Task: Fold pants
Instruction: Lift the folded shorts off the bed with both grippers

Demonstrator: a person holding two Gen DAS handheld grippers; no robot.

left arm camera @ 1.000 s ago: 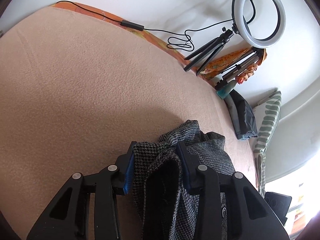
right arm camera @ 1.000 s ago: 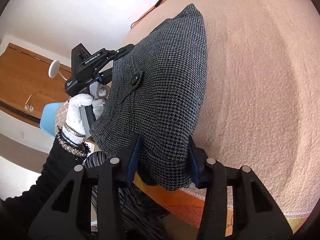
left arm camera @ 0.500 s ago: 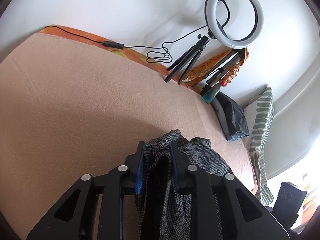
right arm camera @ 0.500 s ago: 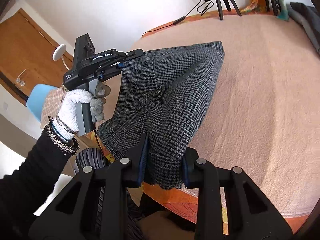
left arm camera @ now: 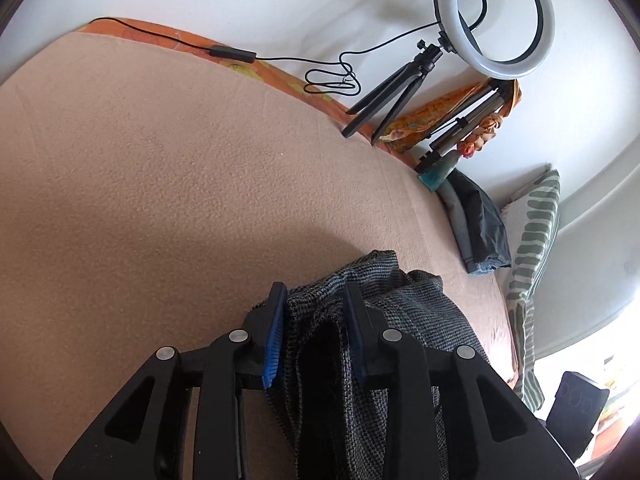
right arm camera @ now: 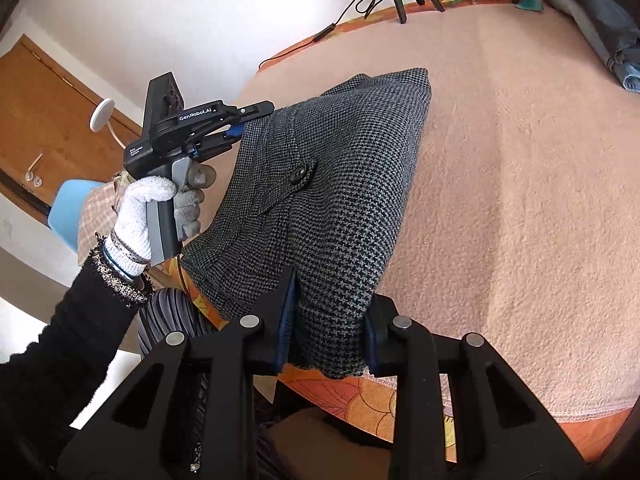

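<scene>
Nearest the lens in the right wrist view, the right gripper (right arm camera: 330,320) has its fingers clamped on a thick bundled edge of the pants (right arm camera: 340,184), a grey houndstooth garment. In the left wrist view, the left gripper (left arm camera: 316,320) likewise pinches a bunched fold of the same cloth between its blue pads (left arm camera: 274,340). The two grips sit at opposite ends of what appears to be the waistband, so the garment hangs spread between them over the near edge of the bed (right arm camera: 520,160); holding it this way probably serves to lay it flat on the pink blanket before folding, which is not yet begun.

Only the right wrist view shows the pants as a whole: a buttoned pocket flap (right arm camera: 298,174), the far corner resting on the blanket, and the gloved left hand (right arm camera: 160,204) gripping its tool. The left wrist view shows only crumpled cloth at the fingers, but takes in the far side of the bed: a ring light (left arm camera: 496,20) on a small tripod, its trailing cable (left arm camera: 328,78), a folded dark garment (left arm camera: 476,224) and a striped pillow (left arm camera: 532,232) against the wall.
</scene>
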